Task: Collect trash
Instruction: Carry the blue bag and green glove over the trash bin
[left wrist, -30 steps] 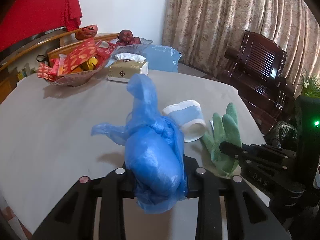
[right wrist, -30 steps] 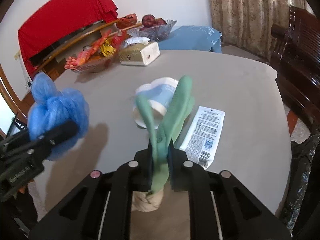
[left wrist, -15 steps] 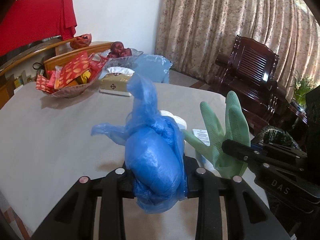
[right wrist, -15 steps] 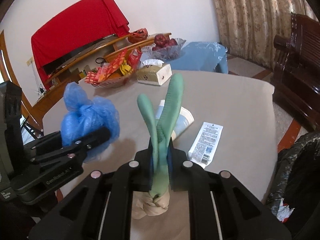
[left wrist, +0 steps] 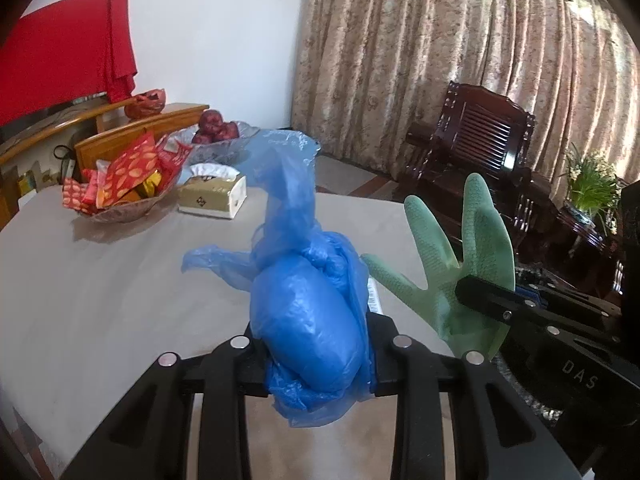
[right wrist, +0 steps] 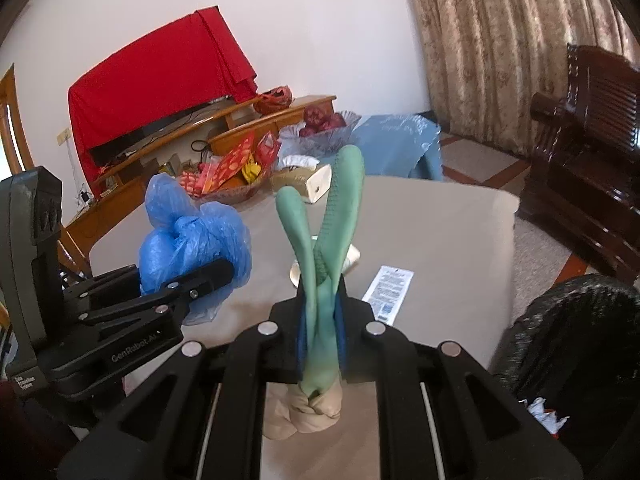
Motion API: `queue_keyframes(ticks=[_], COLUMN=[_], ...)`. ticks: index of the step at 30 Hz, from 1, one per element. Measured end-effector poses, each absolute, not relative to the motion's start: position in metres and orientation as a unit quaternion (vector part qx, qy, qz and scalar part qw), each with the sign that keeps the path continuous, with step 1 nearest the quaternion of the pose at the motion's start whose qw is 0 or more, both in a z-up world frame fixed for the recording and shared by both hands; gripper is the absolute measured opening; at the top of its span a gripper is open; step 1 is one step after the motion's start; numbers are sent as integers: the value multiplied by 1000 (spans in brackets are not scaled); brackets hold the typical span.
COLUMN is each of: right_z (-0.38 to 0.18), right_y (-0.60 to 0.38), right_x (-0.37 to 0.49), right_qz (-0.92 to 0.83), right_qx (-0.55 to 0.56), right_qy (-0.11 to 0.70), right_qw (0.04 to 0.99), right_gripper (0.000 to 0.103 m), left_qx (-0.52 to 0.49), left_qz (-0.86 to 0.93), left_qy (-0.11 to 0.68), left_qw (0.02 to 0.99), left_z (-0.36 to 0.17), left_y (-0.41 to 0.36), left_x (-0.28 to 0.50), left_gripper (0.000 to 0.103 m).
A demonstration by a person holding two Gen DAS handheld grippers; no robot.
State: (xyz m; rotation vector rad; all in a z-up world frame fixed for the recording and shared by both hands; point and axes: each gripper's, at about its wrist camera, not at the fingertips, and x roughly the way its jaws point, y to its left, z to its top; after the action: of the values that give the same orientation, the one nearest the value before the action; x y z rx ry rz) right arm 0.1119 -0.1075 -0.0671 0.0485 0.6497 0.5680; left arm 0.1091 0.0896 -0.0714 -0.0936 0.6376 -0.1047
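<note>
My left gripper point(left wrist: 316, 354) is shut on a crumpled blue plastic bag point(left wrist: 308, 304), held up above the grey table point(left wrist: 100, 300). The same bag point(right wrist: 192, 240) and the left gripper point(right wrist: 208, 276) show at the left of the right wrist view. My right gripper point(right wrist: 320, 320) is shut on a green rubber glove point(right wrist: 328, 232) whose fingers point upward and whose beige cuff hangs below the jaws. In the left wrist view the glove point(left wrist: 464, 264) stands at the right. A white printed wrapper point(right wrist: 390, 292) lies flat on the table. A paper cup point(right wrist: 348, 258) is mostly hidden behind the glove.
A black-lined trash bin point(right wrist: 568, 344) stands beside the table at the right. At the table's far side are a snack bowl point(left wrist: 120, 208), a tissue box point(left wrist: 214, 196) and a glass fruit dish point(left wrist: 216, 140). A dark wooden chair point(left wrist: 476, 144) stands by the curtain.
Both grippers have risen above the table with the bag and the glove still held. The views have swung to the right, and the trash bin has come into the right wrist view.
</note>
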Motion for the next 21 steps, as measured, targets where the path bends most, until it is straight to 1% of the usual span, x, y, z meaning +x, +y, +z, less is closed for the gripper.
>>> queue_keyframes(ticks=[21], right_z=[-42], right_y=[-182], right_x=[80], right_qz=[200], right_qx=[23], right_qy=[280], right_qw=[938], right_gripper=[11], left_qx=[-18], left_qz=[-105], left_qy=[290], left_qw=[951], left_z=[-44], left_y=[28], left_x=[95], left_gripper=[32])
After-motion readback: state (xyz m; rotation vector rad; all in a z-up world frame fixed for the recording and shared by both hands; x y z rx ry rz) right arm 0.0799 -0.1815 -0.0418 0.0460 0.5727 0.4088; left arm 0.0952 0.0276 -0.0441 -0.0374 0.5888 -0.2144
